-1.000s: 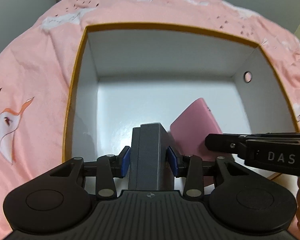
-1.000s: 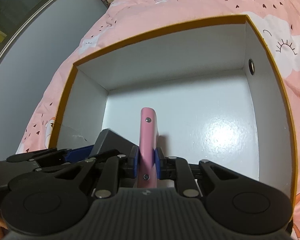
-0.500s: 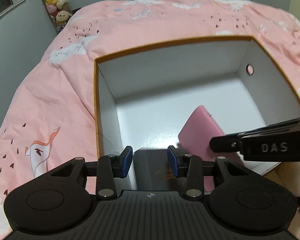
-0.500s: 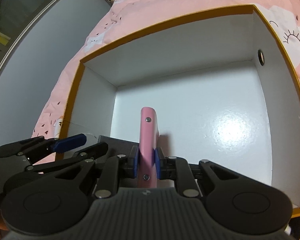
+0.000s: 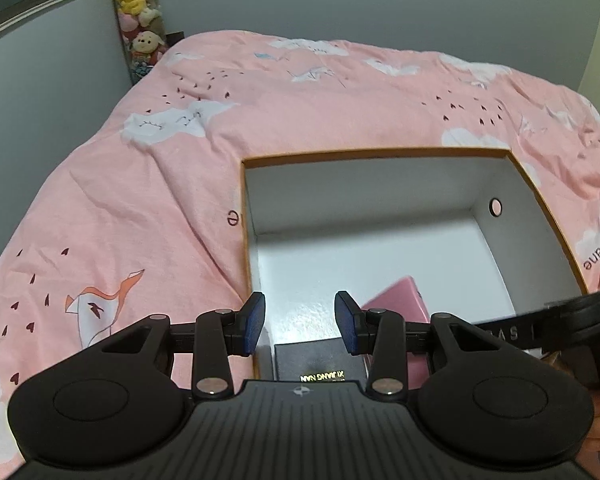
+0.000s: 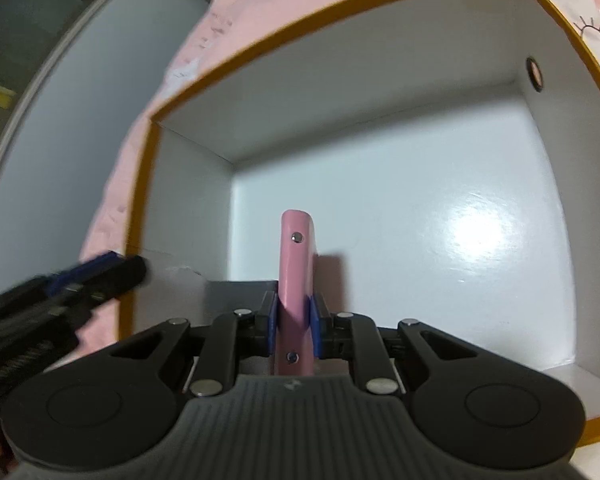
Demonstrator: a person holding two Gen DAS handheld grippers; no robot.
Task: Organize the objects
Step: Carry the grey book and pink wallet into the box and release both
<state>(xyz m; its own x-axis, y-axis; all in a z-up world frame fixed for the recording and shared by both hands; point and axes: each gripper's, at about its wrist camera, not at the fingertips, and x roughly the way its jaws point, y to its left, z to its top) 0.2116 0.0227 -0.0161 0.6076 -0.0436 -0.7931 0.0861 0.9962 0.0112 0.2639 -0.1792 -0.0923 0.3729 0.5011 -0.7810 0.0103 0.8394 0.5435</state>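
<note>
Right gripper [image 6: 293, 322]: fingers clamped on the two flat faces of the pink case [image 6: 296, 280], which stands on edge, long axis running straight out from the fingers toward the far wall of the box [image 6: 380, 92]; its far tip hangs over the near-left part of the white floor, and whether it touches the floor cannot be told. Left gripper [image 5: 300, 322]: fingers apart with nothing between them, held above the near-left corner of the box. Directly below and just near of them lies the dark box [image 5: 320, 362], flat on the floor, gold lettering up, tucked against the left wall near the corner. In the left wrist view the pink case [image 5: 398, 304] sits immediately right of the dark box, tilted; touching or just apart cannot be told. Judgement: the next move is lowering the pink case, and the right hand alone carries it. It turns on the gap to the dark box on its left; laying it over toward the right avoids overlap. Open room: the floor to the right and far is bare up to the right wall with its round hole [image 6: 535, 73]. Beyond the orange rim, pink bedding [image 5: 140, 200] all round; plush toys [image 5: 138, 12] in the far-left corner.
</note>
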